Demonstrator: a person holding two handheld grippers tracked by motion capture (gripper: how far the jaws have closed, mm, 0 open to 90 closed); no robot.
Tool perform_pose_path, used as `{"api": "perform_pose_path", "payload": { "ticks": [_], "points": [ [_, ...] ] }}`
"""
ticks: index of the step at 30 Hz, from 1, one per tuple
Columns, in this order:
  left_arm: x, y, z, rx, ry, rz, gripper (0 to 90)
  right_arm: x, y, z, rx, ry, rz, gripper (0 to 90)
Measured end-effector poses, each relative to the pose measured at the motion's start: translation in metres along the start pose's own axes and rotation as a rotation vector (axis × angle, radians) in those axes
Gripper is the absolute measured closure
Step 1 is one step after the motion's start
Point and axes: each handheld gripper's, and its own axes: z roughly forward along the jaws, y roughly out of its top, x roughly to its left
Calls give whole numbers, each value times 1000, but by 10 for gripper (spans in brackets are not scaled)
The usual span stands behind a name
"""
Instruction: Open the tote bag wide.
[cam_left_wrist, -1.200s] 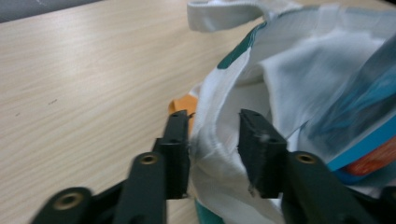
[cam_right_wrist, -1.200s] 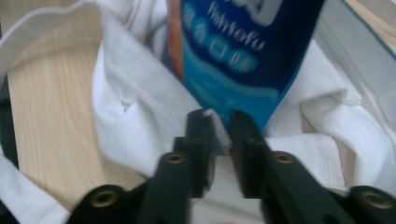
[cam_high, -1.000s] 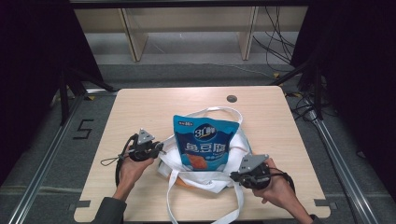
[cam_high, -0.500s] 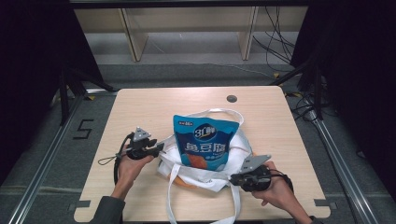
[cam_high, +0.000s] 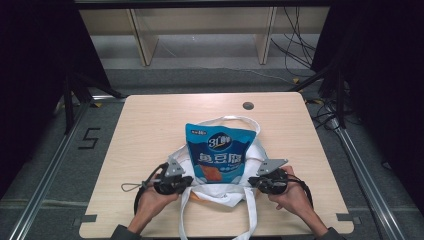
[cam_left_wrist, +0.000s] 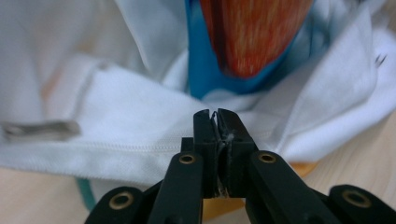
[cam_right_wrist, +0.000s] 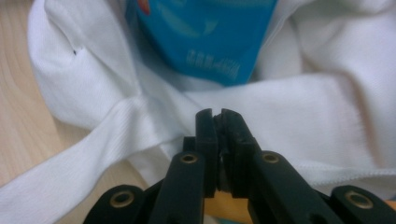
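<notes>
Left gripper view: the left gripper (cam_left_wrist: 215, 114) is seen with its jaws pressed together, a thin sliver of white cloth pinched between the tips; they have just been closing on the hem of the bag (cam_left_wrist: 140, 126). In the right gripper view the right gripper (cam_right_wrist: 215, 113) is likewise clamped tight, its jaws having just been closing; whether cloth of the bag (cam_right_wrist: 299, 116) is caught between them cannot be told.

On the high view the bag (cam_high: 260, 150) is found at the near middle of the table (cam_high: 150, 125), with the pouch (cam_high: 219, 152) standing in its mouth. The grippers are placed at the pouch's 8 and 4 o'clock. White lettering is printed on the blue pouch; only "3" can be made out. A "5" (cam_high: 88, 138) is marked on the floor at the table's 9 o'clock.
</notes>
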Motion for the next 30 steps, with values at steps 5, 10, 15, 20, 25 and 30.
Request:
{"api": "perform_pose_path", "payload": {
  "ticks": [5, 10, 15, 20, 25, 30],
  "points": [
    [-4, -4, 3, 10, 20, 13, 875, 5, -3, 14, 58, -21, -5, 900],
    [-1, -3, 6, 4, 26, -2, 877, 1, -4, 17, 38, -17, 21, 900],
    [4, 1, 11, -2, 48, -12, 877, -5, 0, 22, 33, -28, 20, 900],
    [14, 7, 19, -7, 86, -25, 875, -19, 8, 33, 17, -62, 25, 900],
    [28, 15, 26, 2, 104, -40, 875, -38, 18, 44, 5, -70, 62, 900],
    [42, 21, 35, -23, 124, -73, 875, -56, 27, 54, -8, -69, 92, 899]
  ]
}}
